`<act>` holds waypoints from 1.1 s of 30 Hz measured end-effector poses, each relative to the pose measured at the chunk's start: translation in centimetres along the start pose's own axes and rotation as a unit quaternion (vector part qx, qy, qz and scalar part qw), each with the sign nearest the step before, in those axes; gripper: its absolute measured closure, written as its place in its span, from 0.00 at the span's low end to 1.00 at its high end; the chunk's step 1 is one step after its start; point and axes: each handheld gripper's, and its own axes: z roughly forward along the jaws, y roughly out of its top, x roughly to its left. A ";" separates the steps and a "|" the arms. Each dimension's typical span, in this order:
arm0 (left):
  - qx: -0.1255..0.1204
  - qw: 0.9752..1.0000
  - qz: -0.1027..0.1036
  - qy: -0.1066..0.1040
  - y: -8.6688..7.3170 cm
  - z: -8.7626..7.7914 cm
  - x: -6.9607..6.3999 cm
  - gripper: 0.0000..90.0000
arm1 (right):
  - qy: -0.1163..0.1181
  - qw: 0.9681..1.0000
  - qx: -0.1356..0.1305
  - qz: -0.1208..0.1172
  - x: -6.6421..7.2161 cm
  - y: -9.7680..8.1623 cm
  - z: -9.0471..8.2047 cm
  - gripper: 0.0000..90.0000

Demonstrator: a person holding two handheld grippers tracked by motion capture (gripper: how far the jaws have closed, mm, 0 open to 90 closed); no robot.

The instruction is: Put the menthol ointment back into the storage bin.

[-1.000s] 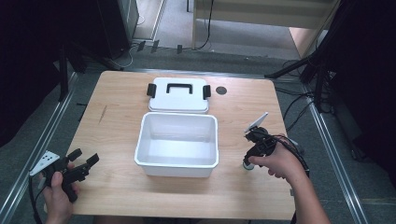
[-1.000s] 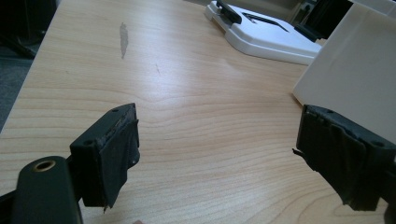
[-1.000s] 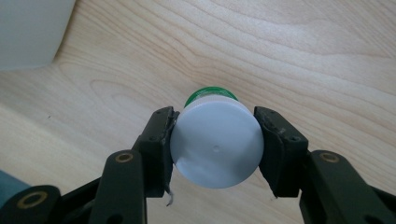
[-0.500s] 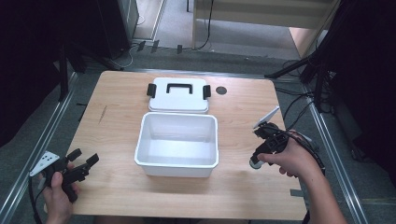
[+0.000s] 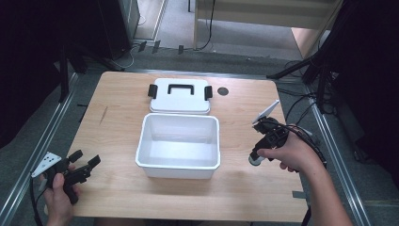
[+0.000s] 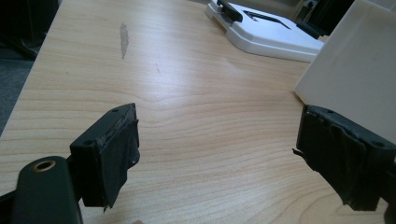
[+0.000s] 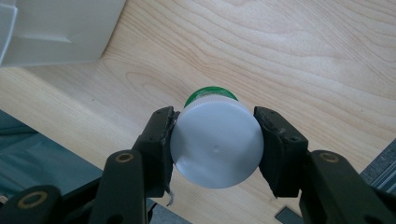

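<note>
overhead, you're holding right gripper [image 5: 256, 156] near table [image 5: 117, 117] right edge, beside empty white bin [image 5: 179, 141]; lid [image 5: 179, 95] lying behind it. left gripper [image 5: 84, 162] resting bottom-left. left gripper view: jaws gaping, empty. right gripper view: jaws clamping white-capped bottle [image 7: 215, 140].

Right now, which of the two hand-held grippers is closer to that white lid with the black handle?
The right. The right gripper, shut on a small bottle, sits right of the white bin, nearer the lid. The open left gripper waits at the table's near-left corner, farther away.
</note>
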 end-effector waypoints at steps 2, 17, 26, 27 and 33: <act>0.001 1.000 0.000 0.000 0.0 0.0 0.0 0.16 | 0.001 1.000 0.002 0.001 0.1 0.1 0.0 0.57; 0.005 1.000 0.008 0.004 0.0 0.2 -0.2 0.16 | -0.010 1.000 0.003 -0.018 2.0 2.9 -1.8 0.57; 0.004 1.000 0.006 0.004 0.1 0.2 -0.3 0.16 | -0.016 0.999 -0.002 -0.032 2.9 3.8 -3.1 0.57; 0.005 1.000 0.008 0.004 0.1 0.2 -0.2 0.16 | -0.014 0.999 -0.003 -0.028 3.0 3.9 -3.2 0.57; 0.006 1.000 0.010 0.004 0.1 0.2 -0.3 0.16 | -0.017 0.999 -0.001 -0.032 3.5 4.2 -3.9 0.57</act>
